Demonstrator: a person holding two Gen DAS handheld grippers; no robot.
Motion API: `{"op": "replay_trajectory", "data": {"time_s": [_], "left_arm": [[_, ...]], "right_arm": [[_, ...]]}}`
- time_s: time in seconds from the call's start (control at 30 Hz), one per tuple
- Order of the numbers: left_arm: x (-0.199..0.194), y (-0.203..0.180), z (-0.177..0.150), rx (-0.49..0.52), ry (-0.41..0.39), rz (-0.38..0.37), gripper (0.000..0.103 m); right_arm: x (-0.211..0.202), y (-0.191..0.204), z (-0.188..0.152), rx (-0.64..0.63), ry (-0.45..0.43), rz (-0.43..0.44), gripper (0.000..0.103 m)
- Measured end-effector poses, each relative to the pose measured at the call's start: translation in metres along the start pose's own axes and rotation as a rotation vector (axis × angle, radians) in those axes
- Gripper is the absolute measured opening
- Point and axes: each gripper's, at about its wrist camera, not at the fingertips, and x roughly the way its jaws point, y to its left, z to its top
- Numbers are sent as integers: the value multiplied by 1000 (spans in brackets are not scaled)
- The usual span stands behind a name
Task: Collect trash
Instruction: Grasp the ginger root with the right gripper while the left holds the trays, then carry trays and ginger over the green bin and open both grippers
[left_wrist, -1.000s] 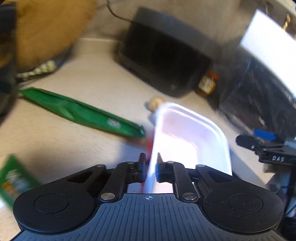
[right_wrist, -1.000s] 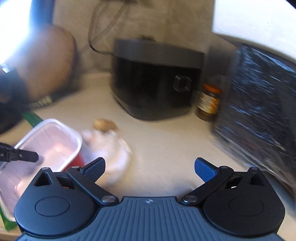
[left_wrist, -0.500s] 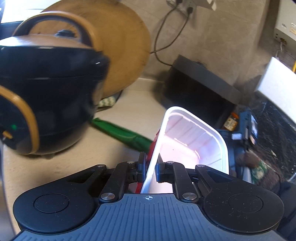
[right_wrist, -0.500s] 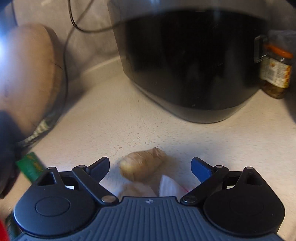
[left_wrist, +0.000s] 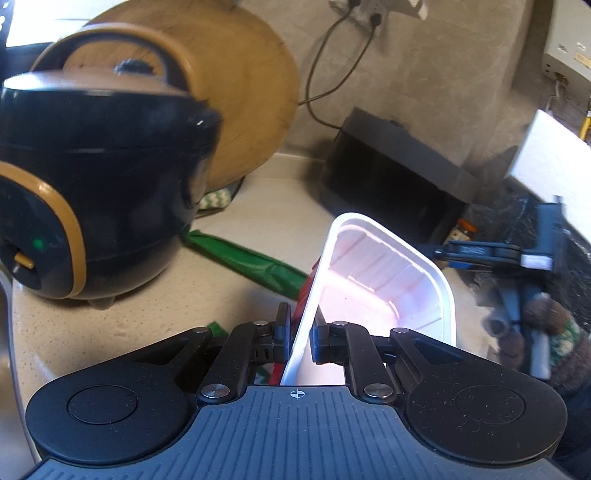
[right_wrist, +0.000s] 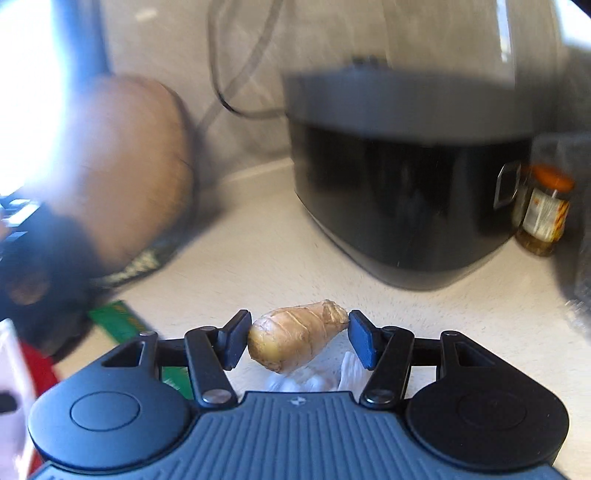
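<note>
Change: since half a second ago the right gripper (right_wrist: 298, 338) has narrowed from wide open around the ginger piece (right_wrist: 297, 334), and its pads now sit at both ends of the root; the left view has barely shifted.
Right gripper: partly closed, pads touching or just short of the ginger's two ends; I cannot tell whether it is gripped yet.
Left gripper (left_wrist: 298, 341): pinched tight on the near rim of the white plastic tray (left_wrist: 384, 284), which it holds tilted above the counter (left_wrist: 122, 317).
Ginger location: on the pale counter at about 6 o'clock of the black appliance (right_wrist: 402, 184) in the right view, with crumpled white paper (right_wrist: 314, 380) just beneath it.
Other trash: green wrapper (left_wrist: 255, 264) lying flat at 10 o'clock of the tray, beside the dark rice cooker (left_wrist: 92, 184).
Ginger handling: likely light, firm and knobbly, tapered, so it may roll or pivot; a hold across the thick middle looks safer than end to end.
Tray handling: thin, light, flexible; the rim pinch may let it twist.
Writing: orange-lidded jar (right_wrist: 546, 214) has a label, too blurred to read.
</note>
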Motion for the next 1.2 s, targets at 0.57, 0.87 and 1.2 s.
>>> {"op": "replay_trajectory", "data": {"time_s": [0.57, 0.87, 1.2], "left_arm": [[30, -164, -75, 192, 105, -321, 13], [127, -225, -198, 282, 334, -412, 13], [289, -224, -384, 297, 693, -208, 13]], "right_arm": [[-204, -107, -167, 22, -115, -216, 58], [-236, -171, -278, 97, -41, -469, 58], [-197, -212, -395, 228, 179, -510, 58]]}}
